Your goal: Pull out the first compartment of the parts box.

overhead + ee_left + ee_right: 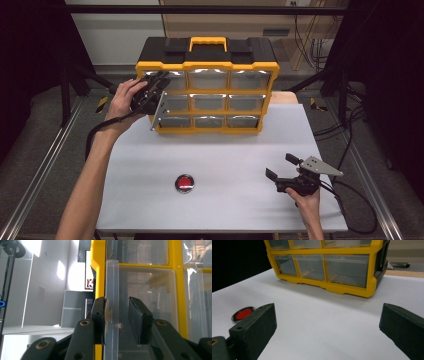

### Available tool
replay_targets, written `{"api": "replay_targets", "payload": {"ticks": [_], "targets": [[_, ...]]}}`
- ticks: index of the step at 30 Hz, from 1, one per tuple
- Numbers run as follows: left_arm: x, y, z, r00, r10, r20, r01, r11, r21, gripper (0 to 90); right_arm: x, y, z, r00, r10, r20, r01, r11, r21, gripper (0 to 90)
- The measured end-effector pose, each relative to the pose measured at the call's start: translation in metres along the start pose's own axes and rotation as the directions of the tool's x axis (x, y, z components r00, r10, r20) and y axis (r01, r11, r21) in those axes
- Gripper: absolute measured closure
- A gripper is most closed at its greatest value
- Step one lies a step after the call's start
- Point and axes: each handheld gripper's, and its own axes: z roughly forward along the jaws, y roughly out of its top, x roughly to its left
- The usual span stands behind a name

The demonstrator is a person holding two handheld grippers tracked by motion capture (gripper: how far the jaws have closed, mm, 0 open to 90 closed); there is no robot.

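At organizer's (pixel 207 90) left edge: left tongs (pixel 117 317) straddle drawer front (pixel 111 290), not clamped; right tongs (pixel 281 167) open.

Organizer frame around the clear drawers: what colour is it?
Yellow frame, black top; clearest in the right gripper view.

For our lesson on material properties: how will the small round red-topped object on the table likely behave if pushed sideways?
The red-topped disc lies flat and low on the smooth white table, so it would probably slide, not tip. Its round rim looks shiny and metallic, so it may be slippery. Only on edge would it likely roll.
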Motion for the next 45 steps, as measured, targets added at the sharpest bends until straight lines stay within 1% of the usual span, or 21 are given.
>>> {"api": "replay_targets", "payload": {"ticks": [2,3,5,7,8,9,10,12,22,23,29,32,33,34,35,37,38,39,40,45], "targets": [[0.0005,-0.0002,0.0005,1.0,0.004,-0.003,-0.004,1.0,-0.005,71.1,-0.0002,-0.0001,0.0001,1.0,-0.001,0.001,0.001,1.0,0.001,2.0],[0.0008,0.0,0.0,0.9999,0.011,-0.001,-0.011,0.9999,0.0,71.9,-0.0001,-0.0001,0.0001,1.0,0.0,0.001,0.0,1.0,0.003,2.0],[0.0008,-0.0002,0.0006,0.9997,0.021,-0.009,-0.021,0.9998,-0.004,73.7,-0.0001,-0.0001,0.0002,1.0,0.0,0.001,0.0,1.0,0.003,2.0],[0.0011,0.0006,0.0006,0.9991,0.04,-0.016,-0.04,0.9992,0.003,76.1,0.0,-0.0002,0.0003,1.0,0.0,0.001,0.0,1.0,0.003,2.0],[0.0009,0.0008,0.0007,0.9992,0.037,-0.016,-0.037,0.9993,0.005,77.1,0.0,-0.0002,0.0002,1.0,-0.001,-0.001,0.001,1.0,0.004,1.9],[0.0007,0.001,0.0014,0.9989,0.047,-0.007,-0.047,0.9989,0.003,77.5,0.0,-0.0001,0.0002,1.0,0.0,0.0,0.0,1.0,0.003,2.0],[0.0007,0.0014,0.0014,0.9983,0.057,-0.012,-0.057,0.9983,0.006,77.6,0.0004,0.0,0.0,1.0,0.004,-0.001,-0.004,1.0,0.002,2.0],[0.0002,0.0013,0.0015,0.9979,0.062,-0.017,-0.062,0.9981,0.005,77.8,0.0001,0.0,0.0,1.0,0.001,-0.001,-0.001,1.0,0.0,1.9],[0.0013,0.0011,0.001,0.9979,0.064,-0.009,-0.064,0.998,0.004,78.3,-0.0003,0.0002,-0.0001,1.0,-0.003,0.0,0.003,1.0,-0.001,1.9],[0.0011,0.0009,0.0005,0.9982,0.057,-0.018,-0.057,0.9983,0.007,78.3,-0.0003,0.0002,-0.0001,1.0,-0.004,0.0,0.004,1.0,-0.001,1.9],[0.0015,0.0012,0.0003,0.9985,0.052,-0.017,-0.052,0.9986,0.008,78.4,-0.0001,0.0004,-0.0004,1.0,0.0,-0.001,0.0,1.0,0.0,1.9],[0.0019,0.0017,-0.0004,0.9987,0.048,-0.014,-0.048,0.9988,0.013,78.5,-0.0001,0.0005,-0.0006,1.0,0.001,-0.003,-0.001,1.0,-0.001,1.9],[0.0025,0.0021,-0.0002,0.9986,0.053,-0.001,-0.053,0.9985,0.011,78.5,-0.0001,0.0005,-0.0006,1.0,0.002,-0.002,-0.002,1.0,-0.001,1.9],[0.0022,0.0022,-0.0004,0.9988,0.049,0.0,-0.049,0.9987,0.013,78.5,-0.0002,0.0005,-0.0007,1.0,0.001,-0.001,-0.001,1.0,-0.001,1.9],[0.0025,0.0024,-0.0012,0.9987,0.05,-0.012,-0.05,0.9986,0.015,78.5,-0.0002,0.0005,-0.0007,1.0,0.0,-0.001,0.0,1.0,-0.001,1.9],[0.0025,0.0027,-0.0015,0.9988,0.046,-0.012,-0.046,0.9988,0.014,78.6,-0.0002,0.0005,-0.0008,1.0,0.0,-0.001,0.0,1.0,-0.001,1.9],[0.0022,0.0029,-0.0012,0.9991,0.042,-0.001,-0.042,0.9991,0.01,78.6,-0.0002,0.0005,-0.0007,1.0,0.0,-0.001,0.0,1.0,-0.001,1.9],[0.0025,0.0031,-0.0022,0.999,0.042,-0.011,-0.042,0.999,0.016,78.6,-0.0001,0.0005,-0.0007,1.0,0.002,-0.002,-0.002,1.0,-0.001,1.9],[0.0025,0.0034,-0.002,0.999,0.044,-0.002,-0.044,0.999,0.012,78.6,-0.0002,0.0005,-0.0006,1.0,0.001,-0.002,-0.001,1.0,-0.001,1.9],[0.0028,0.0051,-0.0046,0.9991,0.042,-0.003,-0.042,0.999,0.016,78.8,-0.0002,0.0006,-0.0007,1.0,0.001,-0.002,-0.001,1.0,-0.001,1.9]]}}
